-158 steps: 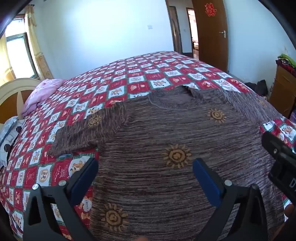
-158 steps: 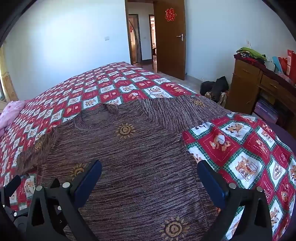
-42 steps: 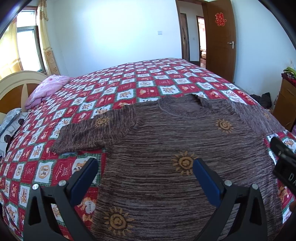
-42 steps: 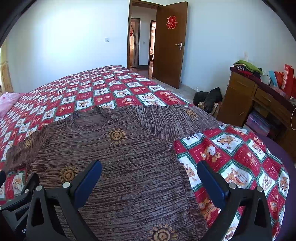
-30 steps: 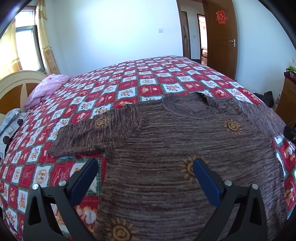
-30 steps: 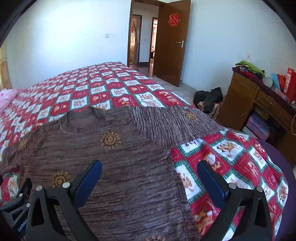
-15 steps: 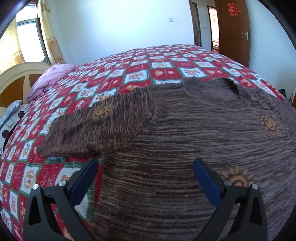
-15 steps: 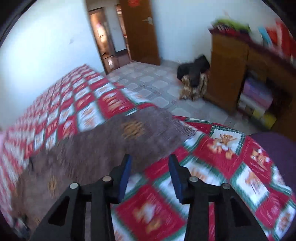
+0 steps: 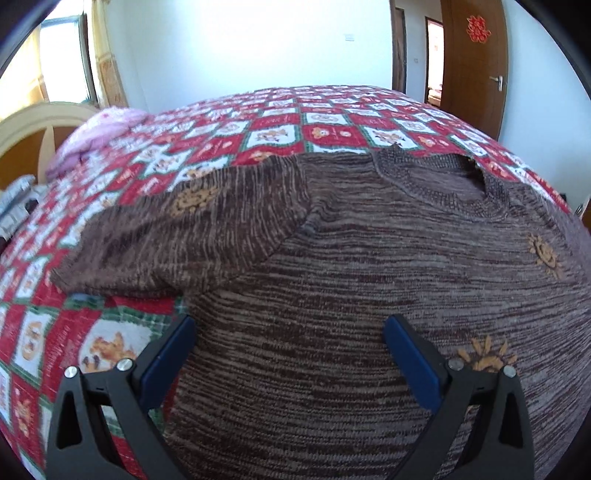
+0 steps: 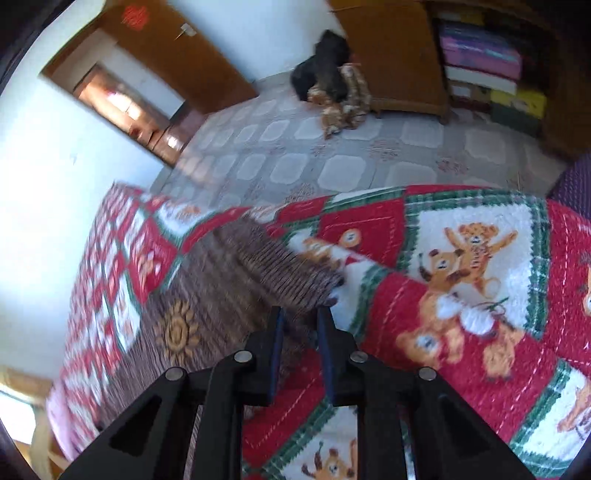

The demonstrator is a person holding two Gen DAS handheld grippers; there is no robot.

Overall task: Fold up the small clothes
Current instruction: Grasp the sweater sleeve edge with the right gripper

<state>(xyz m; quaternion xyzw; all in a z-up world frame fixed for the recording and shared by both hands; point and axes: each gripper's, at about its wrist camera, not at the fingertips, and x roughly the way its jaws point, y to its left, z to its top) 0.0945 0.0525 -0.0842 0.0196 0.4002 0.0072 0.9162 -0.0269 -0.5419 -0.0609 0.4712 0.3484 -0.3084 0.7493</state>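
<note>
The right gripper (image 10: pixel 300 314) has just been closing; its fingers (image 10: pixel 276 332) stand a narrow gap apart at the sleeve cuff (image 10: pixel 295 280), and whether they pinch it cannot be told. The left gripper (image 9: pixel 286 339) is wide open, holding nothing, above the sweater (image 9: pixel 369 277), which lies flat on the bed (image 9: pixel 332 125). A red paper character marks the door (image 9: pixel 478 29); it is not legible.

Left gripper (image 9: pixel 288 343): black triangular-cutout plastic arms, silver screws, blue rectangular pads at 10 and 2 o'clock; right gripper (image 10: pixel 299 325) has identical black arms, blue pads
</note>
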